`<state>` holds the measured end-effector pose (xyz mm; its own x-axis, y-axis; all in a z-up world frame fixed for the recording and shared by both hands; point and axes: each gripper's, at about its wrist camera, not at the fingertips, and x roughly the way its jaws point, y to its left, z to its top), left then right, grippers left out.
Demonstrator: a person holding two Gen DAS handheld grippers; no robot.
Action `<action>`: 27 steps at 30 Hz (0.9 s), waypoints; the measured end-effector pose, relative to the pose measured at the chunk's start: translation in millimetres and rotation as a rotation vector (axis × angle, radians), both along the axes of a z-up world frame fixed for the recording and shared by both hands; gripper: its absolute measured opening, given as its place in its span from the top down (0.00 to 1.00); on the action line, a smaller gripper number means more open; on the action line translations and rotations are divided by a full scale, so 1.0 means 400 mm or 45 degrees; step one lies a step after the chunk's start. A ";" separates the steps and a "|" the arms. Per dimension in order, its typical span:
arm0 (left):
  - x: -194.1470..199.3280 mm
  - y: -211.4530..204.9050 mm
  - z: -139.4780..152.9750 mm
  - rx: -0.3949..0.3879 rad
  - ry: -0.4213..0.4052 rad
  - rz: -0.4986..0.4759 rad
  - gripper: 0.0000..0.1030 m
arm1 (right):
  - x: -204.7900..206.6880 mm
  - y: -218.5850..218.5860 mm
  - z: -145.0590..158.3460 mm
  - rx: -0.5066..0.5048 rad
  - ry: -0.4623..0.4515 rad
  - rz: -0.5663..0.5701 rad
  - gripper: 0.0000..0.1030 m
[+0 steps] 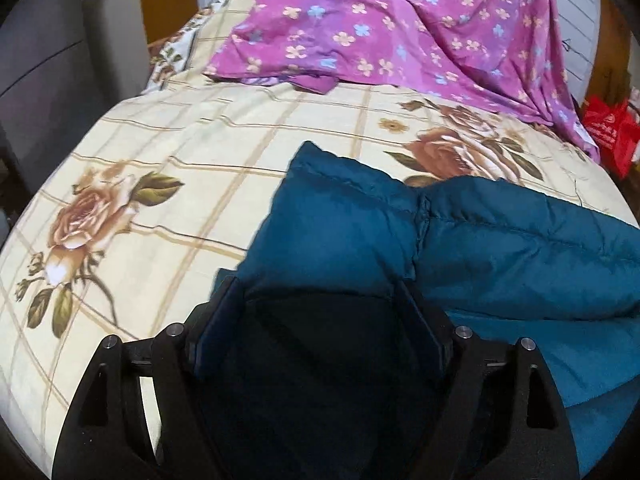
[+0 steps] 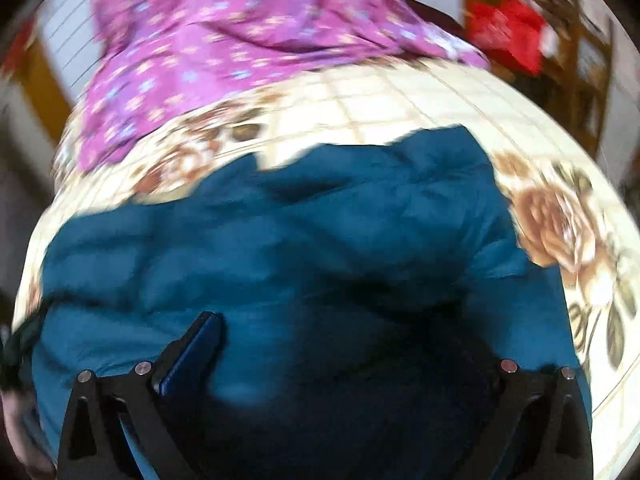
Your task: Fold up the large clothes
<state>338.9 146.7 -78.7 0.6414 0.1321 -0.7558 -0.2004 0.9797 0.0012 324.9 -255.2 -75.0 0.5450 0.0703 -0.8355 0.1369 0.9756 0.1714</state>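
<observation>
I hold 2 grippers over a bed [image 1: 168,168] covered with a cream sheet that has a grid of brown lines and large printed roses. The thing to fold, a teal padded jacket [image 1: 500,248], lies on the near part of this bed, puffy and creased, with stitched seams across it.

My left gripper [image 1: 316,292] points down at the left end of the jacket. Its jaws stand wide apart, and dark teal fabric fills the space between them. The fabric there is in deep shadow, so I cannot say for sure if the pads press on it; it seems they do not.

My right gripper [image 2: 352,344] is over the middle of the jacket [image 2: 320,232]. This view is blurred. Its jaws are spread very wide, with the jacket under and between them. I see its left finger [image 2: 192,356] clearly, with a blue pad; the right one is lost in shadow. It grips nothing that I can see.

Behind the jacket, at the far side of the bed, lies a purple cloth [image 1: 400,28] with small pale and blue flowers. A red bag [image 1: 608,132] sits beyond the right edge of the bed.
</observation>
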 end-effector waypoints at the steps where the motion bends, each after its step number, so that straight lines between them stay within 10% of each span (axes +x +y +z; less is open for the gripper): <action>1: -0.005 0.016 -0.001 -0.023 -0.008 0.024 0.21 | 0.008 -0.009 -0.007 0.002 0.006 -0.034 0.00; 8: -0.036 0.101 0.004 -0.227 -0.045 0.117 0.21 | 0.008 -0.049 -0.013 -0.018 -0.021 -0.060 0.00; 17: -0.092 0.075 0.102 -0.171 -0.253 0.043 0.22 | -0.070 -0.078 0.069 -0.002 -0.162 0.073 0.07; 21: -0.023 0.086 -0.002 -0.211 0.020 0.050 0.21 | -0.084 -0.036 0.005 -0.184 -0.097 0.250 0.00; 27: -0.028 0.155 -0.010 -0.454 0.034 0.055 0.21 | -0.102 -0.058 -0.007 -0.109 -0.154 0.256 0.00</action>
